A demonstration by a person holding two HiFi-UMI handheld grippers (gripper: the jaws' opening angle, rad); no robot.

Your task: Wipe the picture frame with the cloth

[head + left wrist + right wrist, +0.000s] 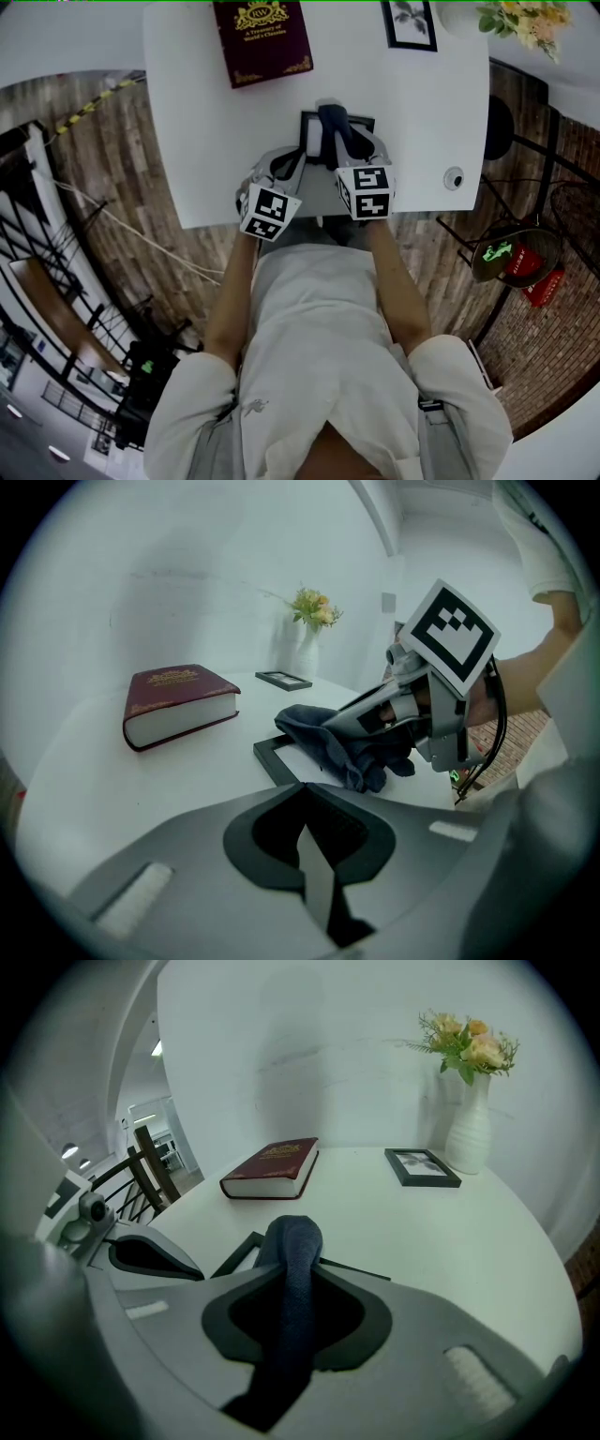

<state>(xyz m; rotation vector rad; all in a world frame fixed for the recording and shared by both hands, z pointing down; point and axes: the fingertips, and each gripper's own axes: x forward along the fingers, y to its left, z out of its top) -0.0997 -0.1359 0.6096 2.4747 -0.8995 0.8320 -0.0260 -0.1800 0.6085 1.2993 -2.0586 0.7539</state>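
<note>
- Dark blue cloth (294,1241) was pinched in the right claw (289,1283), down on the black picture frame (274,755).
- Left claw (305,803) was closed, empty.
- Wiping looked just started.

Light even, diffuse, cool grey cast throughout. Bench (412,112) top bright, near washed out; shadows on it soft, faint. Head view: heavy fisheye, floor (141,187) bowed at edges. Gripper views: dark circular vignette, blurred rim. Left claw (311,855), right claw (291,1335) close, soft-focus; cloth (292,1241) dark, little detail.
</note>
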